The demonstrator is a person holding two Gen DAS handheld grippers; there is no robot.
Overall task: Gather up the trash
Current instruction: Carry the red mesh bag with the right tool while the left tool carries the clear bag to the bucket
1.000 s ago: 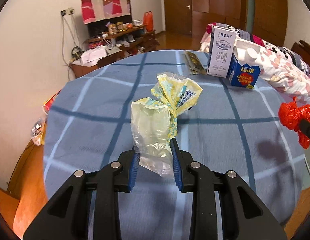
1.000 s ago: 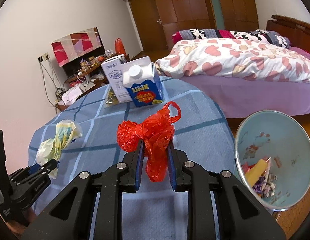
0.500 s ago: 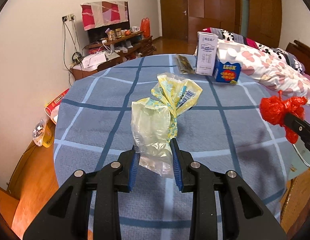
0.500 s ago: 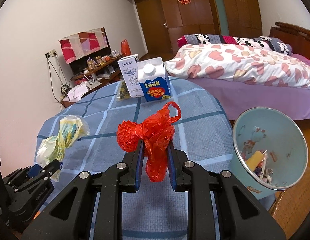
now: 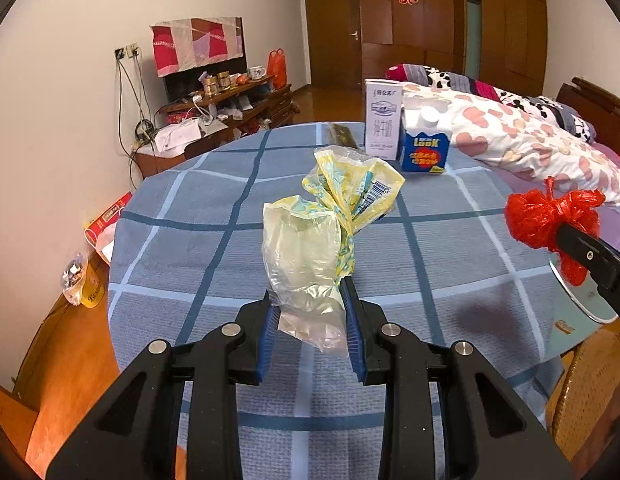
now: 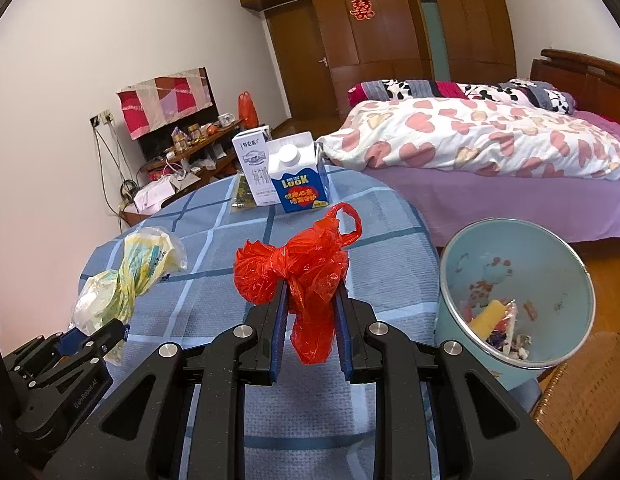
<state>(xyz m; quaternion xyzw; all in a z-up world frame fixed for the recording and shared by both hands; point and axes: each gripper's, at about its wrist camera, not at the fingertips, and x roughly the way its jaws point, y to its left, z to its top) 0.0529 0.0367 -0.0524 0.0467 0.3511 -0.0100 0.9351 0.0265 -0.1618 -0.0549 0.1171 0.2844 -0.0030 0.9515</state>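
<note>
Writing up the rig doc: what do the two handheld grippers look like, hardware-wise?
Both match: the left gripper and right gripper have matte black angular linkage arms with triangular cut-outs, silver round pivot bolts, and blue ribbed finger pads. The left body carries small white lettering, seen from the right wrist. No cables or sleeves visible.

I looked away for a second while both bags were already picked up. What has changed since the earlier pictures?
Both grippers pulled back and rose from the table, so the cartons look farther off. The right gripper with its red bag has drawn nearer the blue trash bin. Nothing was grabbed or released: the left gripper keeps its yellow plastic bag, and the cartons have not moved.
</note>
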